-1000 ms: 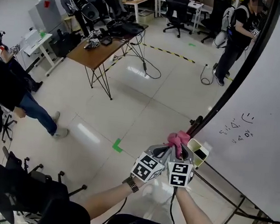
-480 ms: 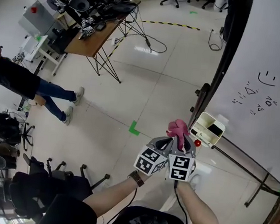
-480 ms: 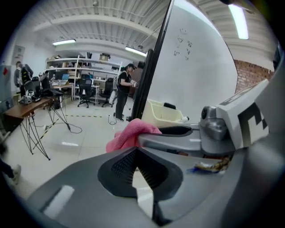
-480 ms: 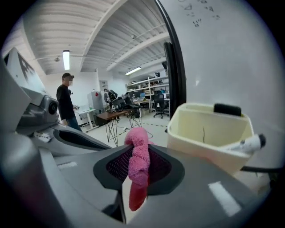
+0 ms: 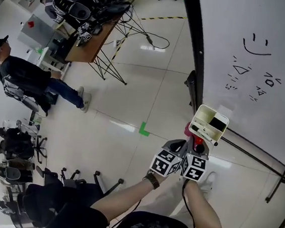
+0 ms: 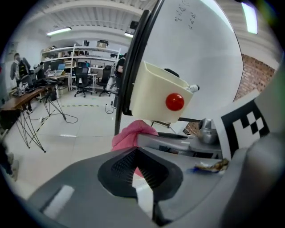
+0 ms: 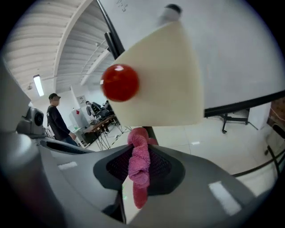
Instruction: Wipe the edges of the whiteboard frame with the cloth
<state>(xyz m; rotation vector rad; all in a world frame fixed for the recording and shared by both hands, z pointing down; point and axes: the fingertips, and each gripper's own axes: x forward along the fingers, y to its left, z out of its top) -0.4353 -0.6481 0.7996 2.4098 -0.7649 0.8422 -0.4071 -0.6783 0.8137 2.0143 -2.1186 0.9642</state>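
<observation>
Cloth [image 7: 139, 162] first: it's a pink knitted rag, twisted into a rope and pinched between the pads of the right gripper [image 7: 141, 178]. The jaws are clamped on its middle, with a loose tail hanging back and a fat wad poking past the tips. Going by that, it's light, soft and floppy with zero stiffness. I reckon the bunched middle is the right place to hold it, leaving enough wad out front that fabric meets the frame, not the jaw plastic. It should grip the ribbed pads fine, but a snag could drag it out.

The left gripper [image 6: 141, 174] sits right beside it, jaws drawn together. It looks empty to me, though the pink just beyond its tips makes that hard to call.

Just above the wad hangs a cream tray [image 5: 208, 124] with a red knob [image 6: 174, 101], mounted at the lower corner of the whiteboard [image 5: 248, 71]. The black frame edge [image 5: 192, 50] runs up right behind the cloth, near but I can't say touching. Way back there's a wooden table [image 5: 92, 42] and a person in black [image 5: 27, 76].
</observation>
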